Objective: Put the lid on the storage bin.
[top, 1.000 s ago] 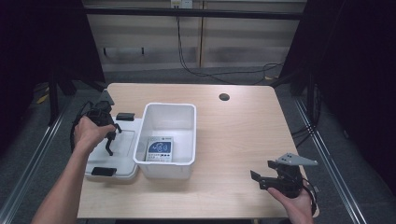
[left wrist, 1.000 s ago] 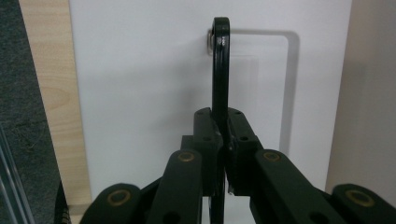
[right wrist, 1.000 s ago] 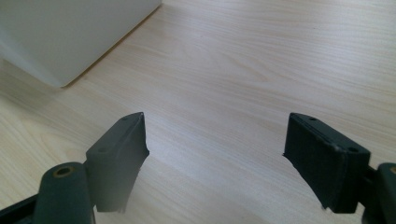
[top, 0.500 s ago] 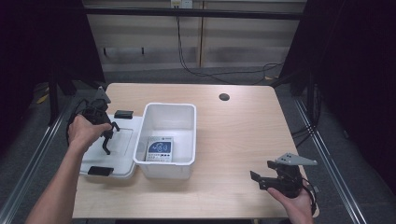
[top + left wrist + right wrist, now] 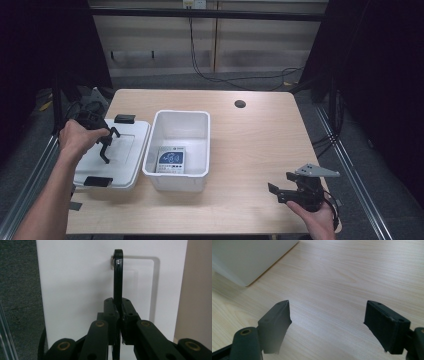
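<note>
The right gripper (image 5: 295,192) is resting low over the light wooden bench (image 5: 250,140), fingers spread wide. Farther left, the left gripper (image 5: 105,142) is pinching the black handle (image 5: 118,277) of the flat white plastic lid (image 5: 117,150), which is lying beside the white plastic tub (image 5: 180,122).

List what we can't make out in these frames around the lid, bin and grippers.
- Left gripper: its shut jaws cover the lower part of the black handle on the white lid.
- Bin: the print on the packet inside is too small to read in the high view.
- Right gripper: its view cuts the bin off at the top edge.
</note>
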{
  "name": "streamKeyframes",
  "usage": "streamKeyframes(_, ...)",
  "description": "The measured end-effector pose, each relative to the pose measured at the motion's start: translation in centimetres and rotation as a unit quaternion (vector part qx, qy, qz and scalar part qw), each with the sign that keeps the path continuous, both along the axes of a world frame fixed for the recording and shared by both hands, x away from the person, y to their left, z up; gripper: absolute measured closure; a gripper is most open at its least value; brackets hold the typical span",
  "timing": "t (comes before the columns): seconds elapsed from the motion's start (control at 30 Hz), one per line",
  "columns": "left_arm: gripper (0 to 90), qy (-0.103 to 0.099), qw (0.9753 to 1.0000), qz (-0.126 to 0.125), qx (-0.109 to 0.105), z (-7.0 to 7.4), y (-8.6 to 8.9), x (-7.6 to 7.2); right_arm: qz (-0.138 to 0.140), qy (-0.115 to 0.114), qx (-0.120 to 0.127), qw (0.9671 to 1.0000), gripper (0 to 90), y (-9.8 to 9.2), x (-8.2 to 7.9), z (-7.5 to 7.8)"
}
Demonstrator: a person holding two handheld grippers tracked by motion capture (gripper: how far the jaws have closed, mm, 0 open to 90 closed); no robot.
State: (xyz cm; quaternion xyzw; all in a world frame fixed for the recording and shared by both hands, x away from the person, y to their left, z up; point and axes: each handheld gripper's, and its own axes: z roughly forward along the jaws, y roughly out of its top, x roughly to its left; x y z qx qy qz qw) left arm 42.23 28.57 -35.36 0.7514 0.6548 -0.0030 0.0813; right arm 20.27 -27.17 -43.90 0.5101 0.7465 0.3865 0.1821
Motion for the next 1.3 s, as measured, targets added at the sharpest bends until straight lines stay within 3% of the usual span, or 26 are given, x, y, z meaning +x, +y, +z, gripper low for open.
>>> streamKeyframes(0.3, 85.0, -0.002, 0.9999, 0.003, 0.01, 1.0, 0.5, -0.3, 0.0, 0.001, 0.001, 1.0, 20.3, 0.0, 0.0, 0.0)
streamKeyframes(0.43, 85.0, -0.006, 1.0, 0.004, 0.003, 1.6, 0.7, -0.5, 0.001, 0.0, 0.001, 1.0, 20.3, 0.0, 0.0, 0.0)
streamKeyframes(0.67, 85.1, 0.0, 1.0, 0.001, 0.009, 2.5, 0.9, -0.7, 0.0, 0.001, 0.002, 1.0, 20.3, 0.0, 0.0, 0.0)
streamKeyframes(1.0, 85.0, -0.016, 0.9998, 0.0, 0.01, 4.8, 0.7, -1.2, 0.001, 0.001, 0.004, 1.0, 20.3, 0.0, -0.1, 0.1)
streamKeyframes(1.3, 85.0, -0.019, 0.9998, -0.004, 0.006, 6.5, 0.4, -1.3, 0.001, 0.001, 0.004, 1.0, 20.2, 0.0, -0.1, 0.0)
